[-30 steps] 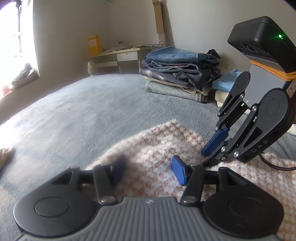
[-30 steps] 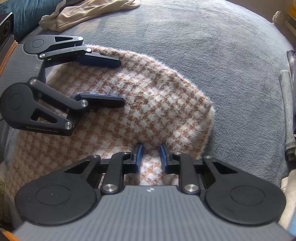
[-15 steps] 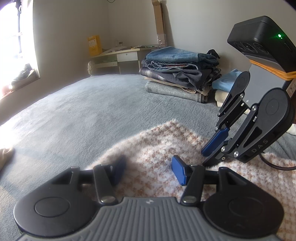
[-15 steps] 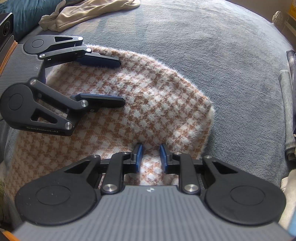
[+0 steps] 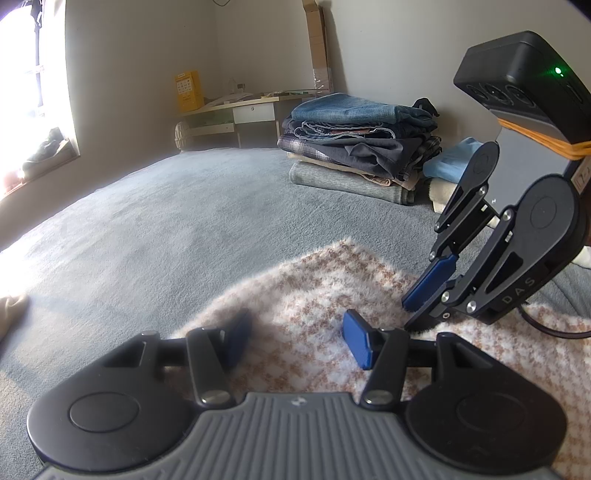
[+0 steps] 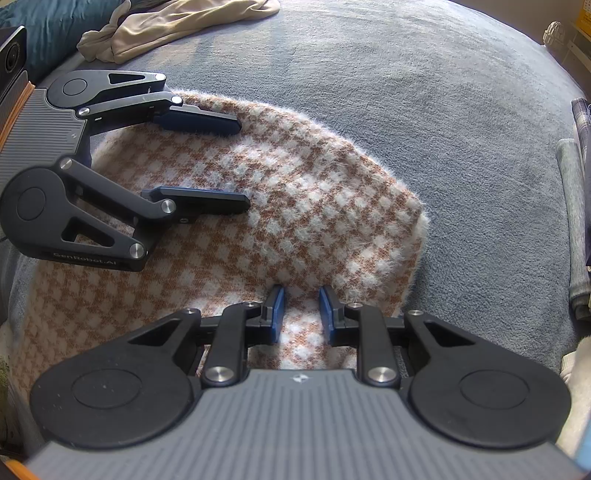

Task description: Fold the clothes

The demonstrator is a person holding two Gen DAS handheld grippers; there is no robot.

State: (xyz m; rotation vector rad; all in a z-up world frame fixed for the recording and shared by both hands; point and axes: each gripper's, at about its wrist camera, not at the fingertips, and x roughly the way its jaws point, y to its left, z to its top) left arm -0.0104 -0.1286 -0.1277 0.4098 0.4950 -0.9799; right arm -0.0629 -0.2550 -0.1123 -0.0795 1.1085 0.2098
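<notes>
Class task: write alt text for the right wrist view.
A fuzzy brown-and-white checked garment lies on a grey-blue blanket. The right gripper points down at its near edge, jaws slightly apart; the left gripper rests open on it. A beige garment lies beyond.

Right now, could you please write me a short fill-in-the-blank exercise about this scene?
1. Both grippers are over the fuzzy ____-patterned garment.
2. The folded stack is topped by blue ____.
3. The left gripper is opened ____ than the right gripper.

Missing words: checked; jeans; wider
</notes>
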